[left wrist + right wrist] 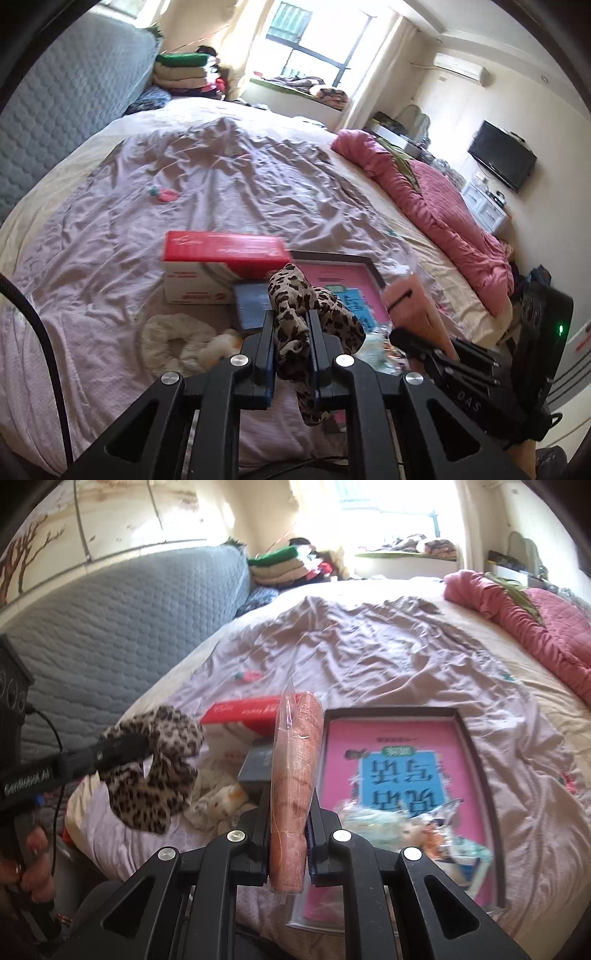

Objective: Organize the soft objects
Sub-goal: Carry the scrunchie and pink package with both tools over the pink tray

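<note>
My left gripper (pixel 290 325) is shut on a leopard-print scrunchie (pixel 295 295), held above the bed; the same scrunchie (pixel 155 771) hangs from the left gripper (pixel 146 744) at the left of the right wrist view. My right gripper (pixel 290 805) is shut on a pink folded cloth in a clear plastic bag (pixel 295 768), which stands up between its fingers. That bagged cloth (pixel 402 299) and the right gripper (pixel 397 334) show at the right of the left wrist view. A white fluffy scrunchie (pixel 170 341) and a cream plush toy (pixel 218 349) lie on the sheet below.
On the wrinkled lilac bed sheet (pixel 221 177) lie a red-and-white box (pixel 221 266), a dark small box (pixel 251 306), a framed pink book (pixel 399 775) and a crinkly snack packet (pixel 406 827). A pink quilt (pixel 443 206) is bunched at the right. A grey headboard (pixel 110 646) rises at the left.
</note>
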Demonstrator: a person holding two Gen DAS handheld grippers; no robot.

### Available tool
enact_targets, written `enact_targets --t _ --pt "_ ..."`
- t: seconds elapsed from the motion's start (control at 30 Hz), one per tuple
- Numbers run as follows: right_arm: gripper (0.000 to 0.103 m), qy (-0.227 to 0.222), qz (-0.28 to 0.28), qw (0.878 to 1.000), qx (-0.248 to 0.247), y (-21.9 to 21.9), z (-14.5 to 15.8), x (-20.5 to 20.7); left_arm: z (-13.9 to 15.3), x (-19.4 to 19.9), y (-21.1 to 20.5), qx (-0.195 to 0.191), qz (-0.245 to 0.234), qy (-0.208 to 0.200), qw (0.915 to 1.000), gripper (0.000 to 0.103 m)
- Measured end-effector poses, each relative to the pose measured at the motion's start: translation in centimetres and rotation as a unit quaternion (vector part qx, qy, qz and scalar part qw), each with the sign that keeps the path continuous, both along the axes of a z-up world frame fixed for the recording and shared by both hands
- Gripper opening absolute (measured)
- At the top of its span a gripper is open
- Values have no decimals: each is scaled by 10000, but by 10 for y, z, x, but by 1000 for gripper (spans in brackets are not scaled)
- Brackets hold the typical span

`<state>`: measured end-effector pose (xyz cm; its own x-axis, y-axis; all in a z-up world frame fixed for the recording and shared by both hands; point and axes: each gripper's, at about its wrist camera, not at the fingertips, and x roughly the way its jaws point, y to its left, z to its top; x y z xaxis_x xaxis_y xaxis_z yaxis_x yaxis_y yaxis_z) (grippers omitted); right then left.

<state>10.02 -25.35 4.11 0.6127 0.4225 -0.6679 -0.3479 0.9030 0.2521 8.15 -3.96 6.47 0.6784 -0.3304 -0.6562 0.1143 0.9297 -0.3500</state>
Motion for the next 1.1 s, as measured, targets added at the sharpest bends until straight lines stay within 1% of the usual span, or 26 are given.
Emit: enact_targets --t 0.33,0.57,0.77,1.1 --pt "14 -287 -478 9983 187 -55 24 -10 19 -3 -60 195 -453 -117 9987 14" --pt "14 -371 -704 9963 339 -85 29 -16 27 4 -91 270 -654 -159 9974 14" --pt "14 -380 -851 9946 467 -104 25 -16 22 11 -114 334 -799 -128 9962 14" --pt "14 -304 -935 9937 543 -121 11 -12 -2 27 -153 514 -1024 76 9934 14"
